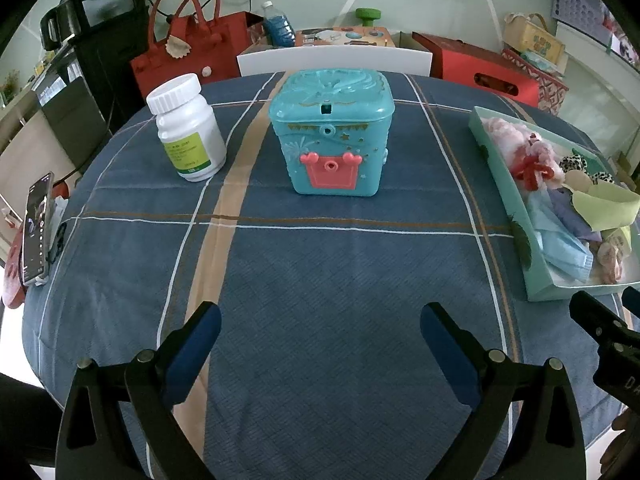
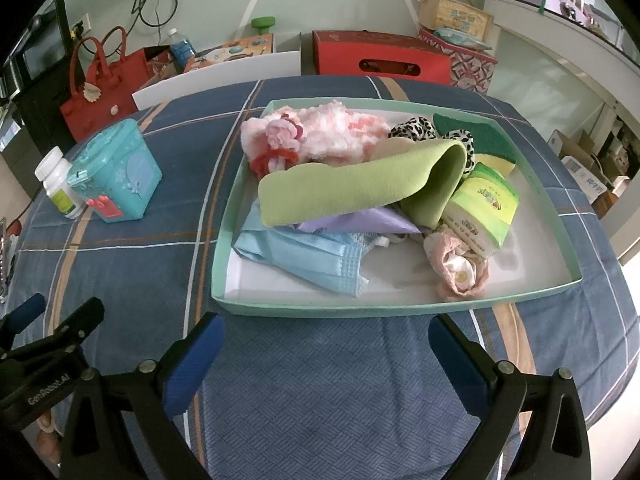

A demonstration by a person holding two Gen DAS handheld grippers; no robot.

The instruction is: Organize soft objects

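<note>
"GenRobot.AI" on left gripper (image 2: 52, 320), illegible bottle label (image 1: 188, 152)

Tablecloth (image 1: 340, 280) blue plaid, white/tan lines. Box (image 1: 330, 136) teal, pink latch. Tray (image 2: 224, 240) mint. Cloth (image 2: 352, 188) lime. Mask (image 2: 308, 256) light blue.

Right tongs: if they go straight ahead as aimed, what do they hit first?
Likely the near wall of the mint tray, directly ahead of the open right tongs; passing above it, the blue face mask. Height is unclear.
</note>
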